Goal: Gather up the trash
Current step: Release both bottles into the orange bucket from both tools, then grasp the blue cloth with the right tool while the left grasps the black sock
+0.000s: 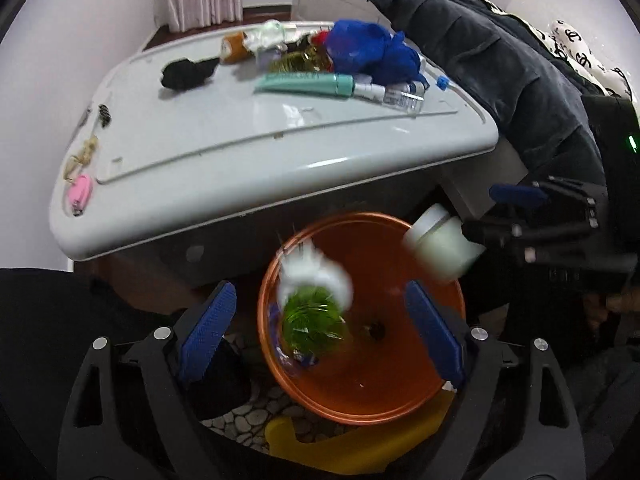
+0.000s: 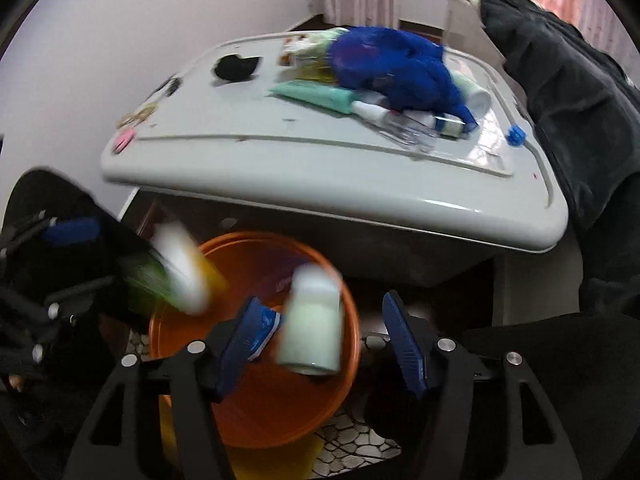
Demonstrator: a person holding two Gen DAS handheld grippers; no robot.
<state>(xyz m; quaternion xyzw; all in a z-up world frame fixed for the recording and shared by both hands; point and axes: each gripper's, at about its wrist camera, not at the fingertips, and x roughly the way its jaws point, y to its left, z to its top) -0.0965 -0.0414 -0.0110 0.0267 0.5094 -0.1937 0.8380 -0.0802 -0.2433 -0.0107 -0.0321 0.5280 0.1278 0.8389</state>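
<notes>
An orange bin [image 1: 380,384] [image 2: 272,408] stands on the floor beneath both grippers. In the left wrist view a green bottle with a white label [image 1: 314,312], blurred, is over the bin between the spread fingers of my left gripper [image 1: 320,292], and neither pad touches it. In the right wrist view a pale green jar with a white lid [image 2: 312,320], also blurred, is over the bin between the parted fingers of my right gripper [image 2: 322,302], clear of both pads. Each view shows the other gripper at its edge [image 1: 496,214] [image 2: 80,254] beside its item [image 1: 440,244] [image 2: 172,276].
Behind the bin is a white rounded tabletop [image 1: 240,148] [image 2: 320,168]. On it lie a blue cloth [image 1: 368,52], a teal tube [image 1: 304,82], small bottles, a black item [image 1: 186,72] and a pink item [image 1: 80,194]. A dark jacket [image 1: 500,60] hangs at right. A yellow object [image 1: 352,452] lies under the bin.
</notes>
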